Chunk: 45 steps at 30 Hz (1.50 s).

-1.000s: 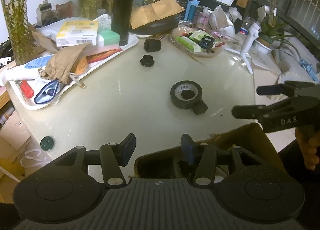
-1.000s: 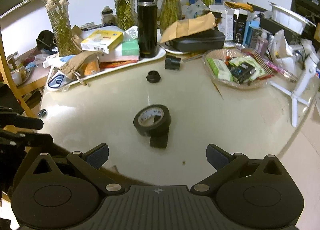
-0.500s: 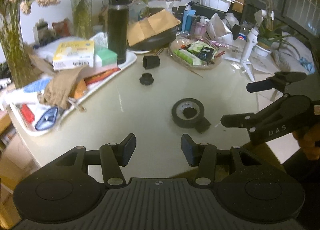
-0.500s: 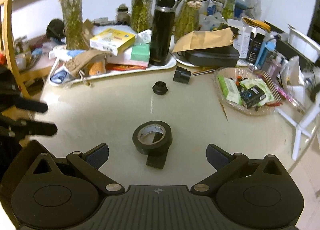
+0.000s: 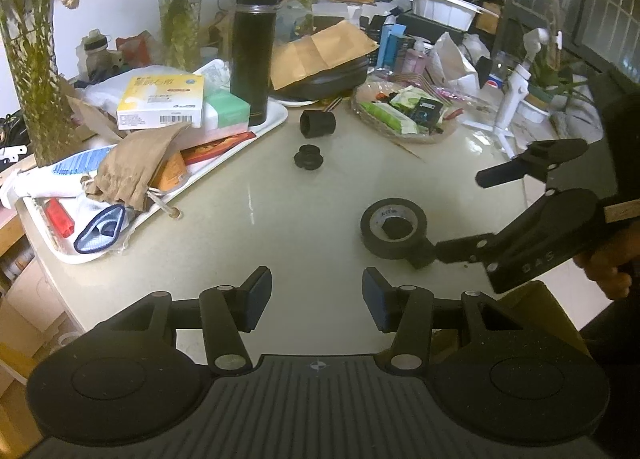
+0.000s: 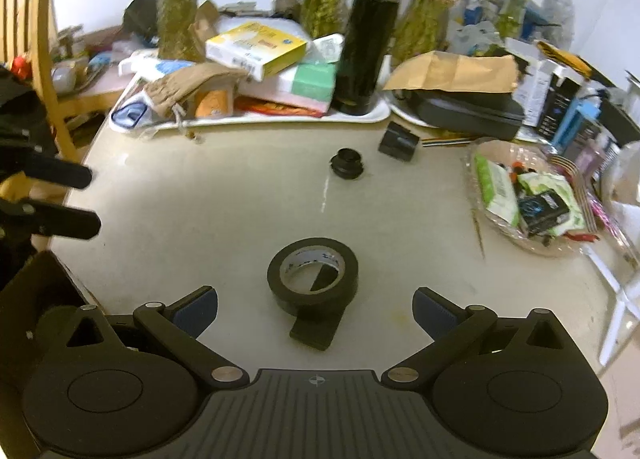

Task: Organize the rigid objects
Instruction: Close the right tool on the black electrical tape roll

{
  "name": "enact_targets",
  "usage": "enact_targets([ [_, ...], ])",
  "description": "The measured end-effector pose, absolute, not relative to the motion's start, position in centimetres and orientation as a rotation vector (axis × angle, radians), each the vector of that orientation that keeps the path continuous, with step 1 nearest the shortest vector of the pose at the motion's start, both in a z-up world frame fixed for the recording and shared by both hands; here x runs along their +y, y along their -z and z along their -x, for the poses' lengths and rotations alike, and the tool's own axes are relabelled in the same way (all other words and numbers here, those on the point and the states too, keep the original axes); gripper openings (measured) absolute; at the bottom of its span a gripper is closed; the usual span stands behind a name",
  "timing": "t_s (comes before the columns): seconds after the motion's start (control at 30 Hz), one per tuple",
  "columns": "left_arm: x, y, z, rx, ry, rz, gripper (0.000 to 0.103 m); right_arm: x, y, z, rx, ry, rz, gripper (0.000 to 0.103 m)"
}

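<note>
A black tape roll (image 6: 313, 276) with a loose tab lies flat on the pale round table (image 6: 200, 219); it also shows in the left wrist view (image 5: 394, 228). My right gripper (image 6: 315, 309) is open and empty, its jaws wide just short of the roll; in the left wrist view (image 5: 460, 215) it reaches in from the right. My left gripper (image 5: 317, 297) is open and empty over the table's near edge. A small black cap (image 6: 347, 163) and a black cylinder (image 6: 399, 142) lie farther back.
A white tray (image 5: 276, 121) at the back left holds boxes, a brown pouch and a tall black flask (image 5: 253, 53). A glass dish of packets (image 5: 404, 115) stands at the back right. A brown box (image 5: 536, 311) sits below the near edge. Vases line the back.
Both grippers have moved forward over the table. The right gripper has closed in on the tape roll, which now lies between its open fingers' line. Nothing has been gripped.
</note>
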<state>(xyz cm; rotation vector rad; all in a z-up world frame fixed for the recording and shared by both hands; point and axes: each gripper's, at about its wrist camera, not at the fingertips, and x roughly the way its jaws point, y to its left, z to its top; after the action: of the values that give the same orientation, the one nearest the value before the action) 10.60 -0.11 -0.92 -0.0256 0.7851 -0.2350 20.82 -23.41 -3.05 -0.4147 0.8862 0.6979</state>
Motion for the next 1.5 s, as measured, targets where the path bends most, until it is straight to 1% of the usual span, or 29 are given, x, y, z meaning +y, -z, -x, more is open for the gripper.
enact_targets([
  [0.43, 0.4, 1.2, -10.9, 0.794, 0.222, 0.055, 0.049, -20.5, 6.1, -23.8, 0.943, -0.741, 0.517, 0.102],
  [0.53, 0.4, 1.3, -11.0, 0.798, 0.221, 0.057, 0.049, -19.8, 6.8, -24.6, 0.959, -0.741, 0.523, 0.1],
  [0.63, 0.4, 1.4, -11.0, 0.8, 0.222, 0.056, 0.049, -19.1, 7.6, -25.4, 0.979, -0.74, 0.535, 0.096],
  [0.73, 0.4, 1.4, -11.0, 0.8, 0.22, 0.058, 0.049, -18.8, 8.2, -25.9, 0.997, -0.737, 0.543, 0.09],
  [0.77, 0.5, 1.4, -11.0, 0.801, 0.218, 0.059, 0.049, -18.7, 8.3, -26.0, 1.001, -0.736, 0.545, 0.085],
  [0.8, 0.5, 1.4, -11.0, 0.802, 0.217, 0.06, 0.049, -18.6, 8.5, -26.0, 1.006, -0.735, 0.546, 0.077],
  [0.83, 0.5, 1.4, -11.0, 0.802, 0.216, 0.061, 0.049, -18.6, 8.6, -26.0, 1.013, -0.737, 0.545, 0.075],
  [1.03, 0.4, 1.4, -11.0, 0.8, 0.219, 0.059, 0.049, -19.0, 8.2, -25.8, 1.019, -0.736, 0.495, 0.075],
  [1.27, 0.2, 1.4, -11.0, 0.8, 0.221, 0.054, 0.049, -21.1, 6.2, -25.1, 0.992, -0.706, 0.417, 0.075],
  [1.5, -0.2, 1.2, -11.1, 0.807, 0.227, 0.039, 0.049, -24.4, 4.3, -24.4, 0.997, -0.658, 0.263, 0.075],
])
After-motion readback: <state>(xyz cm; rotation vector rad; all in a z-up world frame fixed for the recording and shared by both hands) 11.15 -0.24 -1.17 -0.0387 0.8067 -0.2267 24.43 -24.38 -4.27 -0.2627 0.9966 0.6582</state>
